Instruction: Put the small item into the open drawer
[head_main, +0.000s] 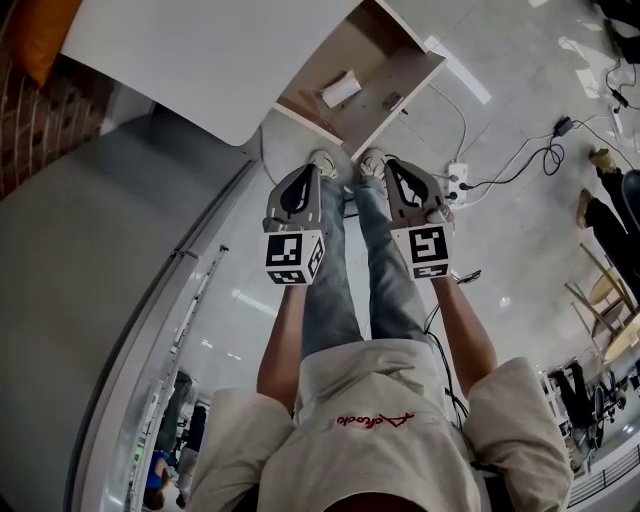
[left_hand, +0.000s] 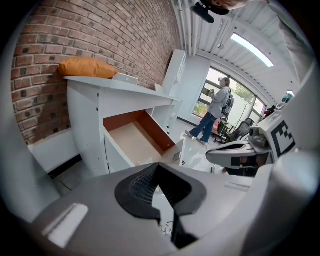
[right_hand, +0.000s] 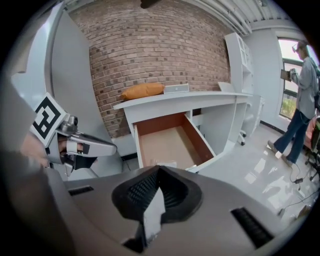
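Observation:
The drawer of the white desk stands pulled open, brown inside. A small white item lies in it, near the front wall, and shows as a pale packet in the right gripper view. The drawer looks bare in the left gripper view. My left gripper and right gripper hang side by side above my legs, short of the drawer, both pointing toward it. Each is shut with nothing held: left gripper, right gripper. Only pale floor shows through the gaps behind the tips.
The white desk top carries an orange cushion against the brick wall. A power strip and cables lie on the glossy floor to the right. A person stands far off by the window. Chairs are at the right edge.

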